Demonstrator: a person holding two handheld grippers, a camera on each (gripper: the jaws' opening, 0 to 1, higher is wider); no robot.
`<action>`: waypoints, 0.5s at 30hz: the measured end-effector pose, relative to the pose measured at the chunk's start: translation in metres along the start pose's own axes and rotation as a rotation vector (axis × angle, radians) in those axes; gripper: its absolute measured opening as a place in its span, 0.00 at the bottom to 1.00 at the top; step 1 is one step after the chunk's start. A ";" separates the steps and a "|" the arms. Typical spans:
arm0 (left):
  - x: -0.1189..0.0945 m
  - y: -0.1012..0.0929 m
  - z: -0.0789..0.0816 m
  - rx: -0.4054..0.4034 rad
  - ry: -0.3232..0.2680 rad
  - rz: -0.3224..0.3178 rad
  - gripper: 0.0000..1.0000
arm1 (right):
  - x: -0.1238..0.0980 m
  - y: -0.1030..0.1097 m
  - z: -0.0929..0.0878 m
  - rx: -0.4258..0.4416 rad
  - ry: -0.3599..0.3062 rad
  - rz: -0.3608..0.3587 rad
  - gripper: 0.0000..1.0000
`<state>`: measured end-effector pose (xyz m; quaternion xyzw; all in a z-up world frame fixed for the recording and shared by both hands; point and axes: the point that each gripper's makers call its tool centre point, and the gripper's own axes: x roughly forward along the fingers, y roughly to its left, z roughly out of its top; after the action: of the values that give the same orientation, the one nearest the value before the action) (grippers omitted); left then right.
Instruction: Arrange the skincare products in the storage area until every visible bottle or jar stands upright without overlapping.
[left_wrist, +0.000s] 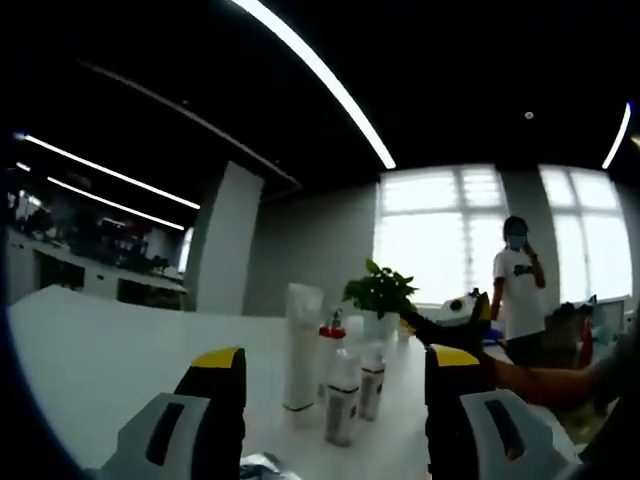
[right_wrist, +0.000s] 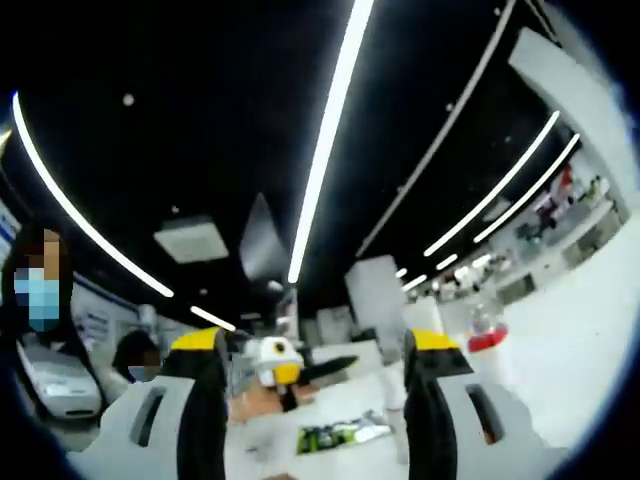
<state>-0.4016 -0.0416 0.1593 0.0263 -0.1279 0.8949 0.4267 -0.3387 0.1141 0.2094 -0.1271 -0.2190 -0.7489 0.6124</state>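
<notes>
Holding my left gripper (left_wrist: 335, 375) low with jaws spread and nothing between them, I frame the white tube (left_wrist: 302, 345) and small bottles (left_wrist: 343, 395) upright at twelve o'clock on the white table (left_wrist: 90, 350). My right gripper (right_wrist: 315, 365), likewise released, points past a green packet (right_wrist: 340, 434).

Left gripper view: we sit low over white table (left_wrist: 90, 350), level, facing windows (left_wrist: 440, 230). Upright tube (left_wrist: 302, 345) and small bottles (left_wrist: 343, 395) close ahead, between jaws of left tool (left_wrist: 335, 385). Other tool (left_wrist: 455, 325) enters from right, beyond jaw tip.

Right gripper view: we tilt steeply upward, ceiling light strips (right_wrist: 330, 130) overhead; table edge low ahead of right tool (right_wrist: 315, 365). Shared, we think: the red-capped bottle (right_wrist: 487, 335) past the right jaw, and table.
</notes>
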 end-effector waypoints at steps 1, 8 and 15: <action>-0.002 0.007 0.001 -0.010 -0.008 0.031 0.75 | 0.003 0.001 0.000 0.000 0.002 0.007 0.56; -0.026 0.072 0.007 -0.063 -0.035 0.324 0.75 | 0.039 0.046 -0.030 0.075 0.143 0.195 0.62; -0.054 0.117 -0.008 0.030 0.100 0.601 0.69 | 0.072 0.032 -0.092 0.103 0.344 0.089 0.57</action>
<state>-0.4569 -0.1508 0.1188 -0.0504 -0.0958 0.9830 0.1480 -0.3159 0.0030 0.1676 0.0248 -0.1434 -0.7196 0.6790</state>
